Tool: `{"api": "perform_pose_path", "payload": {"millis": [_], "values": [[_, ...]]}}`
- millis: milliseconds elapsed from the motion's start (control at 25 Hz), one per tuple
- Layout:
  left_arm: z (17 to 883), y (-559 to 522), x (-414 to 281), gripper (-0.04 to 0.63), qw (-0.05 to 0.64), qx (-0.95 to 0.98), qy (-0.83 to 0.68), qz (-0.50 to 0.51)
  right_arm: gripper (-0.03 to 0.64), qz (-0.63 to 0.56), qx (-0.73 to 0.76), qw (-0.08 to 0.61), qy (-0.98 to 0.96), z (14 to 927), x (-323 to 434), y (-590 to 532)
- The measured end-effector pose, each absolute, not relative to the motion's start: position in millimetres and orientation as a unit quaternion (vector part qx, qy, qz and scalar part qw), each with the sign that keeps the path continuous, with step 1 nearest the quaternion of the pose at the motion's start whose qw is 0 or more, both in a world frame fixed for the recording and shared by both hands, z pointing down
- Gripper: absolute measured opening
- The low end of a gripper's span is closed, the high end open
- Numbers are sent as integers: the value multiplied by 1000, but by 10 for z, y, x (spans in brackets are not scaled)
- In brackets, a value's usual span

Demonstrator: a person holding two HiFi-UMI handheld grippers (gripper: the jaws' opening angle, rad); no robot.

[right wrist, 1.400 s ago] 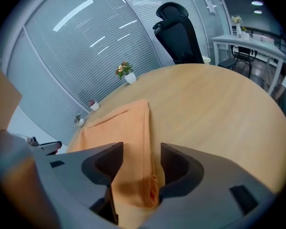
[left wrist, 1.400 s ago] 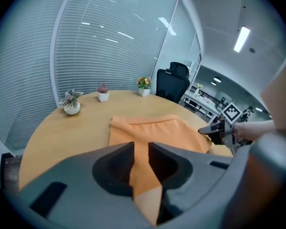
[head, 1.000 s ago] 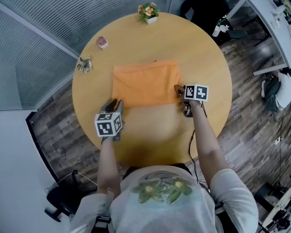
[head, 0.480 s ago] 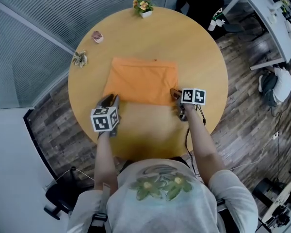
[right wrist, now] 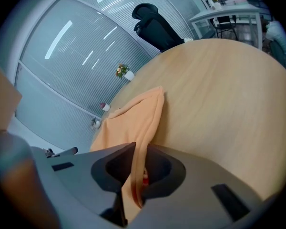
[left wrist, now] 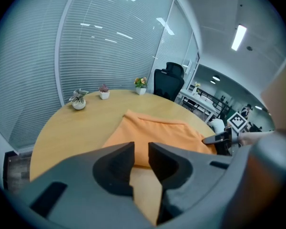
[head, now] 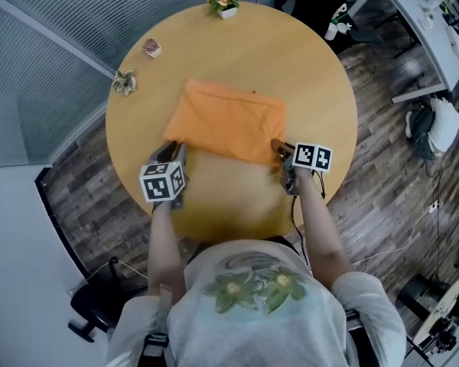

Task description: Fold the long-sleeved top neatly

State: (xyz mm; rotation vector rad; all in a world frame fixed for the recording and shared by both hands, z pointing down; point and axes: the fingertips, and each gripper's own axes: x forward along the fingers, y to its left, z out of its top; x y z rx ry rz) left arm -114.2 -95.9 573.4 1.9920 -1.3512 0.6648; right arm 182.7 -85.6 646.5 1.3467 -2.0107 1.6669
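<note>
Right gripper view: R gripper (right wrist: 136,161) jaws, just closing, are pinching top (right wrist: 133,116) at near-right corner; L gripper (left wrist: 141,159) is hovering slightly parted, empty, near-left corner just ahead.

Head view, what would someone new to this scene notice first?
The bright orange top, folded flat in the middle of the round wooden table, stands out most. The right hand-held gripper pinches its near right corner, its jaws having just been closing with the fabric between them. The left hand-held gripper sits at the near left corner, jaws slightly apart with nothing between them.
</note>
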Motion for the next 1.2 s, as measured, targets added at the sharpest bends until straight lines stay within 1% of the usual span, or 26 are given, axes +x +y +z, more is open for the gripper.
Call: {"api": "perform_pose_path", "payload": {"millis": [320,600,920,1200], "values": [[5743,-778,-1108,92,321,761,-506,251,63,560,486,107,-663,6266,2230,-601],[5711,-702,-1025,92,313,771,-494,251,61,555,486,68,-672,5899,2295,-520],[5642,-663,-979,92,307,782,-480,252,61,508,471,79,-717,5359,1862,-747],[5578,-735,-1136,92,299,791,-472,249,61,479,467,98,-737,5110,1188,-1075]]}}
